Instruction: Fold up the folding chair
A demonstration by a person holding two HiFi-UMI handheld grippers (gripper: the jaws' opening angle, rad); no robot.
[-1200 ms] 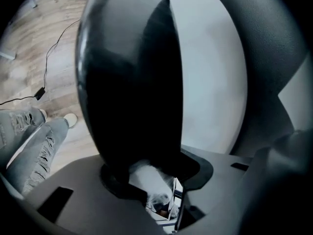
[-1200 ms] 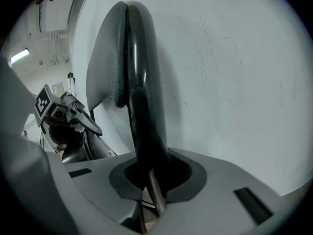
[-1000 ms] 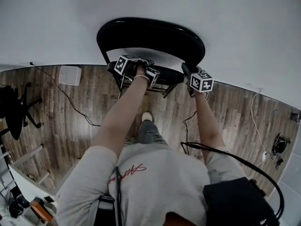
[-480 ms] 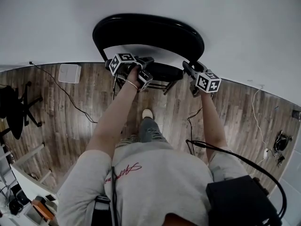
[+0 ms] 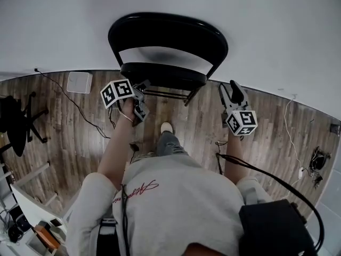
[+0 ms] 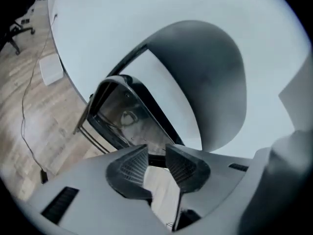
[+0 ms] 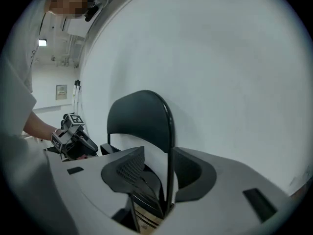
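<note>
Neither tool gripped anything. The left tool (image 5: pixel 141 96) hung near the left side of the folding chair (image 5: pixel 168 36) without touching it. Its jaws had just been closing and stood a little apart with only air between them. The right tool (image 5: pixel 233 89) hung just beside the chair's right side, also clear of it, and its jaws had just opened wide. In the right gripper view the chair's frame tube (image 7: pixel 169 131) lined up with the gap between those jaws, but the head view showed the tool apart from the frame, so nothing was held. The chair stood on the wooden floor (image 5: pixel 69 132) with its back against the white wall (image 5: pixel 277 31). Its seat (image 5: pixel 162 75) looked tipped up toward the backrest, though no view settled whether it lay fully flat. Judged from this, the fold itself was largely made and the step in hand was letting go and checking the result. The next move would call for confirming that the seat was fully home. If it was not, one tool would have to steady the frame while the other pressed the seat's front edge up. The chair would also need watching so that it did not slide or tip away from the wall.
</note>
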